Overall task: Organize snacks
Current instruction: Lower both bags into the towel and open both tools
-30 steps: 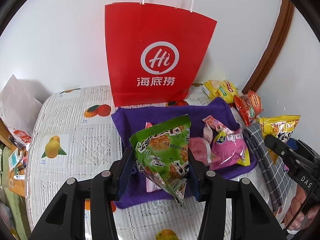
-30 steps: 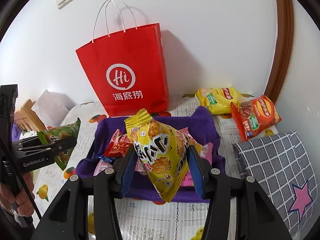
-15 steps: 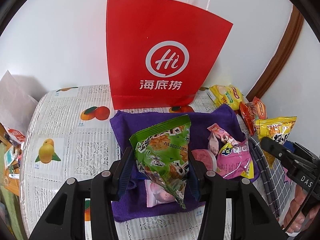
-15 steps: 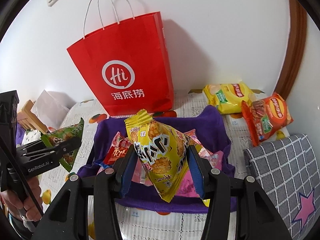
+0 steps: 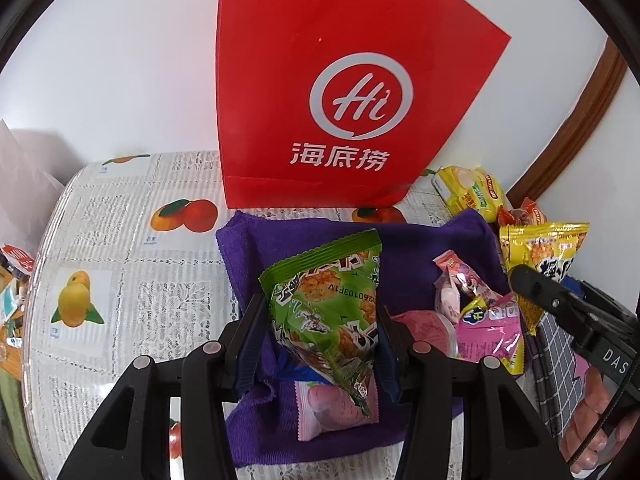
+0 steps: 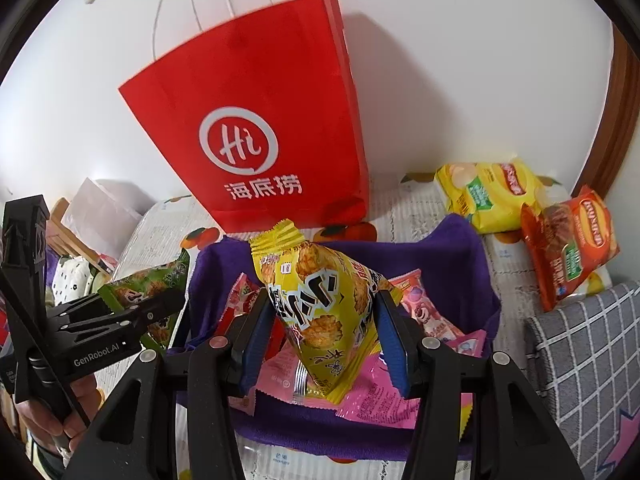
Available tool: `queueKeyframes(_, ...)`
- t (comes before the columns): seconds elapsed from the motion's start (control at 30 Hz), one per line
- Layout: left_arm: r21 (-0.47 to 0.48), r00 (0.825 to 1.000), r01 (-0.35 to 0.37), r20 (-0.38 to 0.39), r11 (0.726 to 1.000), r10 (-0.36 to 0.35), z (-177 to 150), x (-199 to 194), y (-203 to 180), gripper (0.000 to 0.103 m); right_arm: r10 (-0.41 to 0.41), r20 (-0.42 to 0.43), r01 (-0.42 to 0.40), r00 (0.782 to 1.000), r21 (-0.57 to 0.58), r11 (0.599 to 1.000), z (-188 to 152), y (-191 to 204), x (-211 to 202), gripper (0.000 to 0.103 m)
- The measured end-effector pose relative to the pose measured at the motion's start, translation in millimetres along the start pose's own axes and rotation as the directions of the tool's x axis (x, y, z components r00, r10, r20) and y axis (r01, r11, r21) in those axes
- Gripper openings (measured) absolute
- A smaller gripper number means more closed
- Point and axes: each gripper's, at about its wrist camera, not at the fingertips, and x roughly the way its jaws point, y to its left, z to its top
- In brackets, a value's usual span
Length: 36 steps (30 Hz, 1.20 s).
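My left gripper (image 5: 318, 342) is shut on a green snack packet (image 5: 326, 304), held above the purple cloth (image 5: 404, 256) spread on the table. My right gripper (image 6: 324, 340) is shut on a yellow snack packet (image 6: 320, 304) over the same cloth (image 6: 448, 256). Pink packets (image 5: 486, 328) and a pale pink one (image 5: 336, 408) lie on the cloth. A red paper bag (image 5: 340, 92) stands upright behind it against the wall. The left gripper with its green packet (image 6: 148, 284) shows at the left of the right wrist view; the yellow packet (image 5: 544, 248) shows at the right of the left wrist view.
A yellow chip bag (image 6: 492, 196) and an orange chip bag (image 6: 568, 244) lie at the back right by a brown door frame (image 6: 616, 120). A grey checked cloth (image 6: 588, 360) covers the right side. The fruit-print tablecloth (image 5: 120, 248) stretches left. A hand (image 6: 52, 420) holds the left gripper.
Both grippers, each keeping its packet, have moved forward and down toward the purple cloth and the red bag, which now looks larger in both views.
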Motion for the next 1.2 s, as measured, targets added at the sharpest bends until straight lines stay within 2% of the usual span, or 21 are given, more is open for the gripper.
queueKeyframes(0.07, 0.0, 1.0, 0.001, 0.002, 1.0, -0.001, 0, 6, 1, 0.047, -0.007, -0.039, 0.007, 0.999, 0.002, 1.0, 0, -3, 9, 0.05)
queueKeyframes(0.2, -0.015, 1.0, 0.002, -0.004, 1.0, -0.002, 0, 19, 5, 0.047, -0.011, -0.059, 0.011, 0.998, 0.003, 1.0, 1, -11, 15, 0.05)
queueKeyframes(0.4, -0.022, 0.999, 0.001, -0.051, 1.0, -0.002, -1, 37, 11, 0.047, -0.016, -0.108, 0.019, 0.994, 0.026, 0.999, 2, -25, 28, 0.05)
queueKeyframes(0.63, -0.042, 0.999, 0.011, -0.046, 0.999, -0.013, 2, 35, 17, 0.047, 0.007, -0.166, -0.004, 0.986, 0.019, 1.0, -2, -22, 40, 0.05)
queueKeyframes(1.2, -0.054, 0.998, 0.031, -0.06, 0.998, -0.034, 3, 40, 20, 0.047, -0.02, -0.235, 0.008, 0.972, -0.053, 0.999, -8, -14, 55, 0.051)
